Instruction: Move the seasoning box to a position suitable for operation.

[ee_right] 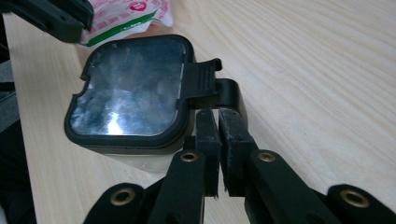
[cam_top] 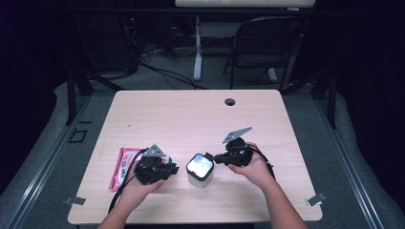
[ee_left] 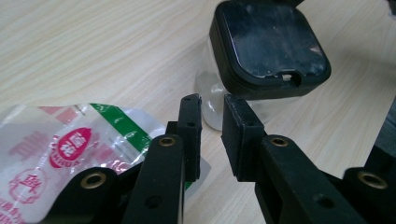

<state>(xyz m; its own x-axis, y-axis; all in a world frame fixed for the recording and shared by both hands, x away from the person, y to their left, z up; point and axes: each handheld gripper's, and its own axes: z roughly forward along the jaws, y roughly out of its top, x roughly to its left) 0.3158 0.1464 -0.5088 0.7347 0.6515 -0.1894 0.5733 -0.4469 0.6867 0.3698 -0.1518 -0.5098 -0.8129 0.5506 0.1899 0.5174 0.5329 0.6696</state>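
Right gripper: jaws nearly together, thin slit between the pads, nothing visibly clamped in it. Tips sit right at the black latch tab that sticks out from the container lid, next to the hinge loop. Touching or just short of it — can't tell from the right gripper view. In the high view the right gripper points level toward the container from its right side, grey three-cornered plate up.

Left gripper: jaws narrowly apart, clear gap between the pads, empty. Tips aim at the lower clear wall of the container, just beside it, not touching as far as the left gripper view shows. In the high view the left gripper lies level, just left of the container.

Container: clear body, square black-rimmed lid with a glossy panel, lid down on the body. Stands upright on the table, near the front edge, between the two grippers.

Sachet: pink/white printed packet with a green stripe, flat on the table to the left of the left gripper, partly under it. In the left gripper view it lies below the left jaw, apart from the container.

Both hands come in from the bottom edge, one on each gripper.
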